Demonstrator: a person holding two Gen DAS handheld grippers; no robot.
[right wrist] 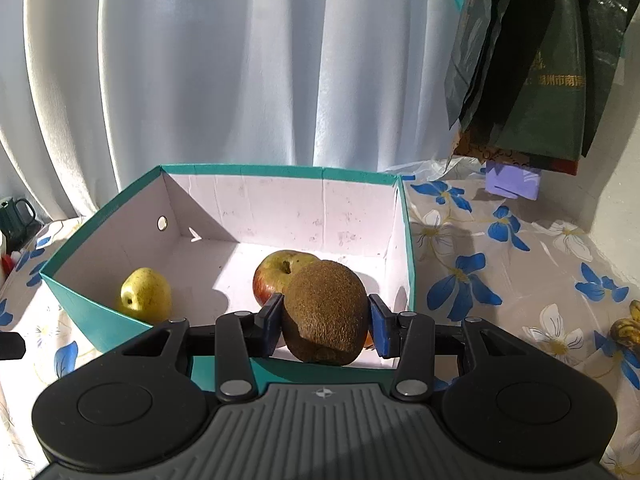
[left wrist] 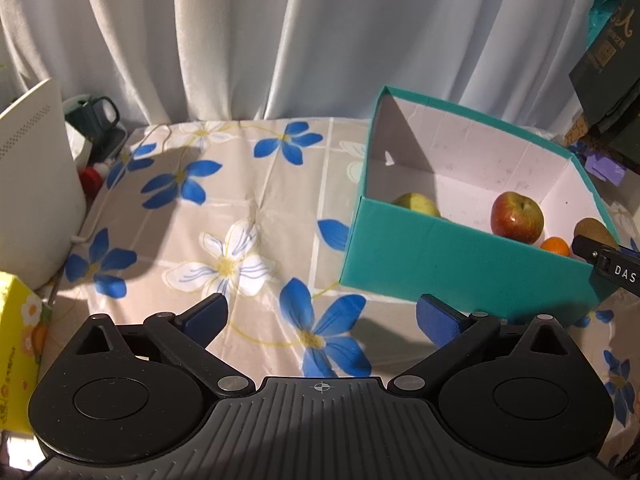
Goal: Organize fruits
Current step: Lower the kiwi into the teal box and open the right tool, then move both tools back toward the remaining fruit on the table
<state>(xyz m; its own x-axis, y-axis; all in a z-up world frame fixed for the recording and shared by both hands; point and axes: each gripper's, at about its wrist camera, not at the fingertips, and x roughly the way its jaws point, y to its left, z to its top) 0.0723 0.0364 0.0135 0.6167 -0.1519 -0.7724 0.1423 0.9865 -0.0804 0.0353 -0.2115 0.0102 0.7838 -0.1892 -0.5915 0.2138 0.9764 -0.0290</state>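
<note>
While the right gripper [right wrist: 326, 322] hangs over the near edge of the teal cardboard box [right wrist: 80, 298], its blue fingers [right wrist: 273, 322] squeeze a fuzzy brown kiwi [right wrist: 326, 312] from both sides. The kiwi is up in the air, just above the box rim, not yet set down inside.

Some fruit is already in the box. A yellow-green pear [right wrist: 146, 294] lies near the left wall. A red and yellow apple [right wrist: 274, 276] sits in the middle, right behind the kiwi. A small orange tangerine [left wrist: 555, 246] rests beside the apple, close to the front wall.

The left gripper [left wrist: 322, 318] is out over the desk with the blue flower cloth [left wrist: 240, 208]. Its fingers are spread wide and hold nothing. I see no fruit on the cloth in front of it.

So I think the job is well along. Three fruits are in, and the kiwi is next. It looks like it only needs to go down and be let go. At the far right of the desk there is something yellow [right wrist: 626, 330], maybe a banana, but I cannot tell for sure. If it is fruit, that one is left to do.
</note>
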